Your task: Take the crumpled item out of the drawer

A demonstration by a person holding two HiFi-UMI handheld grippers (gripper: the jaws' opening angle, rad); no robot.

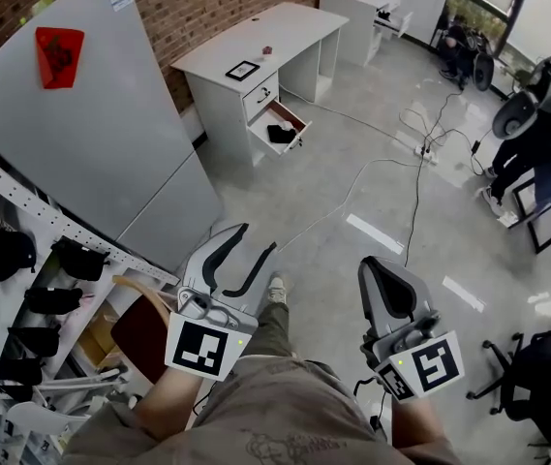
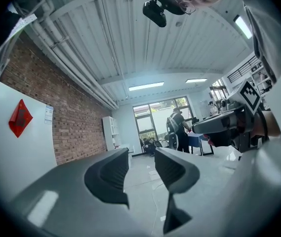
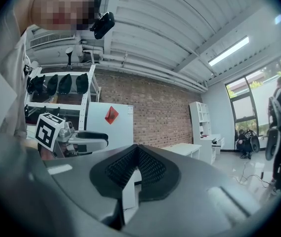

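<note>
Gaping left gripper (image 1: 259, 239), right gripper (image 1: 378, 265) closed, drawer (image 1: 295, 117) far off.

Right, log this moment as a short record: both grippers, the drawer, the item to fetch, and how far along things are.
left gripper: open, nothing between the jaws, held close to the person's body
right gripper: shut, nothing between the jaws, also held close to the body
desk: white, by the brick wall, across the floor from the person
drawer: lower one, pulled open
crumpled item: dark, lying inside the open drawer, untouched
cable: on the floor between the person and the desk
progress: not begun; both grippers are far from the drawer
</note>
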